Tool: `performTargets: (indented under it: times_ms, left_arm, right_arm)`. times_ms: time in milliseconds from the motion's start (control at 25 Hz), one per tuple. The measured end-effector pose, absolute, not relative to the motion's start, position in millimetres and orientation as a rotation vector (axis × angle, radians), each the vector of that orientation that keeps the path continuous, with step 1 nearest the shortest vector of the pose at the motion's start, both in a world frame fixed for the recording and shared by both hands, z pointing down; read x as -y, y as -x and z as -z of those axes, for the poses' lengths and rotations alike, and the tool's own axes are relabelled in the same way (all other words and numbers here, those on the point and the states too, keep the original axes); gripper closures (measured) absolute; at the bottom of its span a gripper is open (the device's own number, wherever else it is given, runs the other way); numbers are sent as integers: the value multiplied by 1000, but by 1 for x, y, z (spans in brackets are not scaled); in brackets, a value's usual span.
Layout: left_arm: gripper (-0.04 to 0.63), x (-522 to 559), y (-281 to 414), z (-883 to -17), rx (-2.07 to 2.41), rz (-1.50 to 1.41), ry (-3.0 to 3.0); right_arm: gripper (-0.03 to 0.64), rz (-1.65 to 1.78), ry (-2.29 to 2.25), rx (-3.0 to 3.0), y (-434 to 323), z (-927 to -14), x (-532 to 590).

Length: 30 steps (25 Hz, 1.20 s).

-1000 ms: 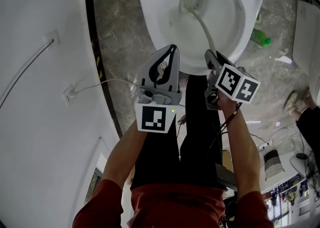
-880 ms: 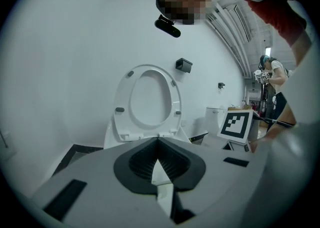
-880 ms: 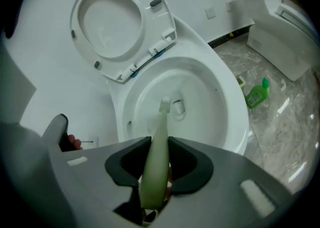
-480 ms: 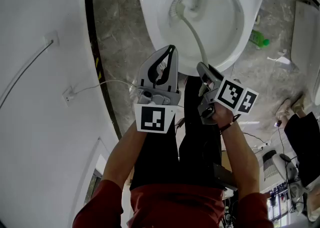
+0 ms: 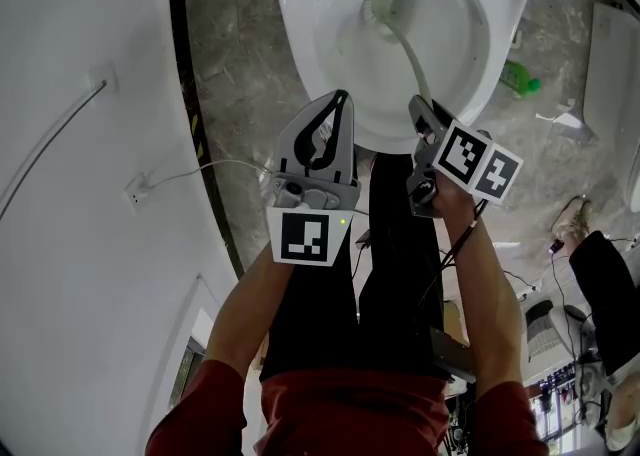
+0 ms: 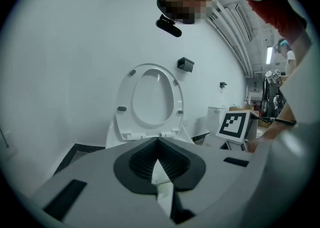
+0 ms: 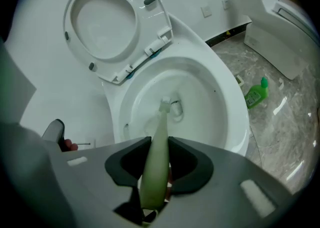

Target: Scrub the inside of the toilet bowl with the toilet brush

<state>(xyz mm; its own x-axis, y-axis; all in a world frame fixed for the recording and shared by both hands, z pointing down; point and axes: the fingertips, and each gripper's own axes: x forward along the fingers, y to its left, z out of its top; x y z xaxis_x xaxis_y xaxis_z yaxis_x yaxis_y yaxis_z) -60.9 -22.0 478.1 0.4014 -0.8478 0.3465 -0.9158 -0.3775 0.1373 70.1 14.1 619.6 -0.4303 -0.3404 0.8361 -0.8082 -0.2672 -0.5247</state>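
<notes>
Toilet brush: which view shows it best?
Right gripper view: the toilet brush runs from the jaws to its head in the toilet bowl. Head view shows it smaller; left gripper view misses it.

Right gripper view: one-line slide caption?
Right tongs clamp the toilet brush, its head down inside the toilet bowl.

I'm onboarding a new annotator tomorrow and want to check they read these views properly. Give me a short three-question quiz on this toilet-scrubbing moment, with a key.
1. True or false: the left claw holds the toilet brush.
2. The brush head is: A on the raised seat; B inside the toilet bowl; C out of view.
3. Fill in: the bottle beside the toilet bowl is ____.
Key: 1 false, the right claw grips its handle; 2 B; 3 green.
</notes>
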Motion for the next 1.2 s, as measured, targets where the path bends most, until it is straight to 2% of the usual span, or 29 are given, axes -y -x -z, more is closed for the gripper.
performTargets:
  times_ms: [200, 680, 960, 1200]
  left_arm:
    - [591, 22, 58, -478, 1525, -323, -2363]
    - [591, 29, 57, -478, 1535, -319, -2355]
    - [591, 29, 61, -480, 1549, -312, -2332]
    - [591, 27, 70, -480, 1564, -321, -2325]
  right_arm:
    - [499, -1555, -1271, 1751, -66, -590, -22]
    - [500, -625, -1115, 1953, -46, -577, 54]
    - [500, -541, -1048, 1890, -44, -611, 53]
    - [500, -530, -1061, 1963, -32, -567, 56]
